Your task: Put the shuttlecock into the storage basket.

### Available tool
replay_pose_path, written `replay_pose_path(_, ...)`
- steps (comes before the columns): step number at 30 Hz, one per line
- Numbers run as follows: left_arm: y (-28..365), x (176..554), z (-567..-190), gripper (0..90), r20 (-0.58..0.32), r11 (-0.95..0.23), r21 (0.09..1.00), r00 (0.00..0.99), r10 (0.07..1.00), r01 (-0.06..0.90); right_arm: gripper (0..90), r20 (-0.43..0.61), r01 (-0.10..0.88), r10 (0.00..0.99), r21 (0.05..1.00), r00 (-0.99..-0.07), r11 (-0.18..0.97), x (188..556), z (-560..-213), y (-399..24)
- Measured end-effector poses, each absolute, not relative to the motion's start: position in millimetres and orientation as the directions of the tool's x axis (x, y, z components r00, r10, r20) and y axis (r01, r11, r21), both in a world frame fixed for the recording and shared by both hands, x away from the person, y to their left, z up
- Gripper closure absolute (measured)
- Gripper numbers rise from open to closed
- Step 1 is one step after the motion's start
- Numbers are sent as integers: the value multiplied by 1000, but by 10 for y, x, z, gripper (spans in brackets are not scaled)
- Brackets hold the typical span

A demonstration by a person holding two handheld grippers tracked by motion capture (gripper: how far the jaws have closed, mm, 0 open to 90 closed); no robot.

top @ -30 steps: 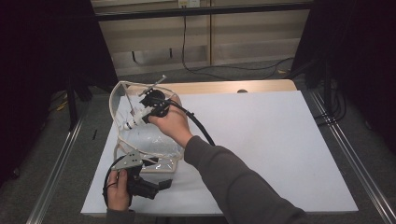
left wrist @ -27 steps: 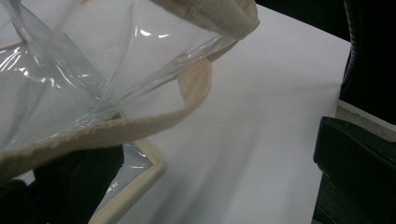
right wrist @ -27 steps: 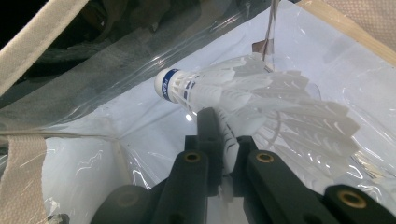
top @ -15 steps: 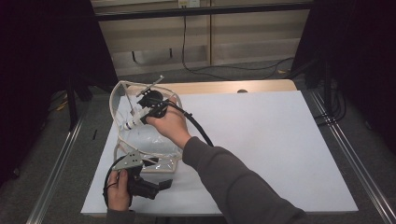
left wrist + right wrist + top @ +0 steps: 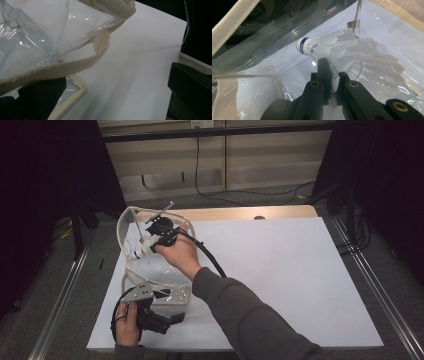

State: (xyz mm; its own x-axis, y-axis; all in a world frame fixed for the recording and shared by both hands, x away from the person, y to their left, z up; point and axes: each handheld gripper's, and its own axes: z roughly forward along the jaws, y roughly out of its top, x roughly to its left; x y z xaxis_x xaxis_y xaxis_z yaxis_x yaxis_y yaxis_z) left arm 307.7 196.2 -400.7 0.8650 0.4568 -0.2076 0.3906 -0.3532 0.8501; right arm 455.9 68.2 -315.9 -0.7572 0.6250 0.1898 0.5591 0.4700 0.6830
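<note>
A dim room surrounds a bench (image 5: 280, 270) topped with a white sheet, its pale wooden far edge showing, with dark frames to either side and a black cable trailing down the wall behind. At the far left of the bench stands a clear plastic bag (image 5: 145, 265) trimmed with cream webbing straps, its mouth held open and its lower part lying crumpled on the sheet.

The right hand-held gripper (image 5: 152, 242) reaches into the open mouth of the bag from the right, the person's dark-sleeved forearm crossing the bench from the near edge. In the right gripper view its jaws are closed tight on the white feathers of a shuttlecock (image 5: 347, 53), which sits inside the bag with its cork tip, ringed by a blue band, pointing up and to the left, away from the jaws. The clear walls of the bag rise around it on every side.

The left hand-held gripper (image 5: 172, 319) rests low at the near left corner of the bench, just beside the near end of the bag. In the left gripper view a webbing strap (image 5: 75, 65) and clear plastic lie close across its jaws, but I cannot tell whether they are pinching it or standing open.
</note>
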Motion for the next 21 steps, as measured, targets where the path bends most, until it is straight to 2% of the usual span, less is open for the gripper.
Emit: replay_pose_path(21, 1956, 3083, -4018, 23, -213, -353, 849, 866, 452, 393, 881, 199, 578, 646, 681, -737, 449, 4617, -3237, 772)
